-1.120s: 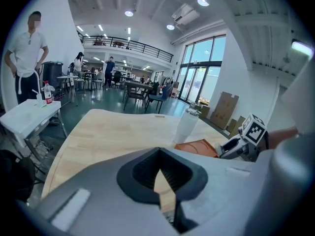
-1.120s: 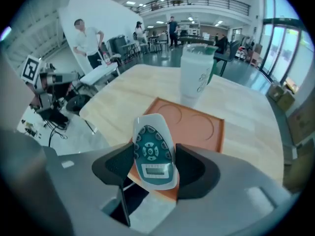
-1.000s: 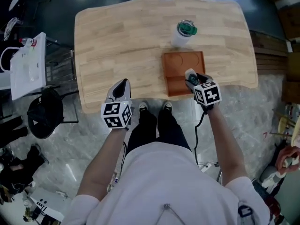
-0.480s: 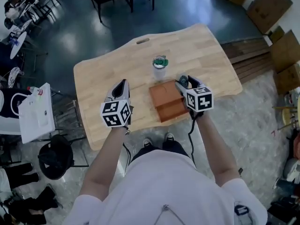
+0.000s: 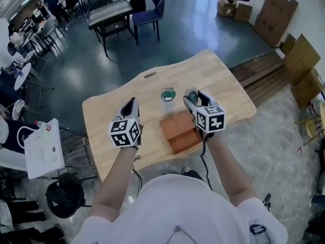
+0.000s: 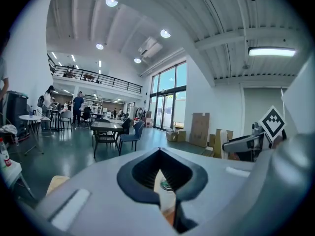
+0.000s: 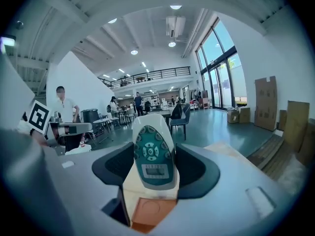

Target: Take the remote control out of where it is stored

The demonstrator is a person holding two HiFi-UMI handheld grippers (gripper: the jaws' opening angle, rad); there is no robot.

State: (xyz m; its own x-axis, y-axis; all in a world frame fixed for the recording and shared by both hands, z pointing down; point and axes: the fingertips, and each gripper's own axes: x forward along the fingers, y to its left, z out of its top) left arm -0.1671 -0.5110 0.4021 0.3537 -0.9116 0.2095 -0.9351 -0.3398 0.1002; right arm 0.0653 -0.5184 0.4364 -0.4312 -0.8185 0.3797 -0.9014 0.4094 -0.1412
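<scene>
The remote control point(image 7: 153, 154) is pinched between the right gripper's point(image 5: 193, 97) wide jaws, up above the brown tray point(image 5: 179, 135). The left gripper point(image 5: 131, 104) is closed and holds nothing. The smooth remote could slip and drop onto the table point(image 5: 228, 85).

cup point(image 5: 168, 96) behind tray point(image 5: 180, 132) on table point(image 5: 226, 83), remote point(image 7: 153, 154) in right gripper point(image 7: 156, 166)

We find the left part of the wooden table point(image 5: 104, 117) and its far side bare, so a gripper can pass there. In the middle the white cup point(image 5: 168, 99) stands upright just behind the brown tray point(image 5: 179, 132), between the left gripper point(image 5: 131, 102) and the right gripper point(image 5: 194, 96).
</scene>
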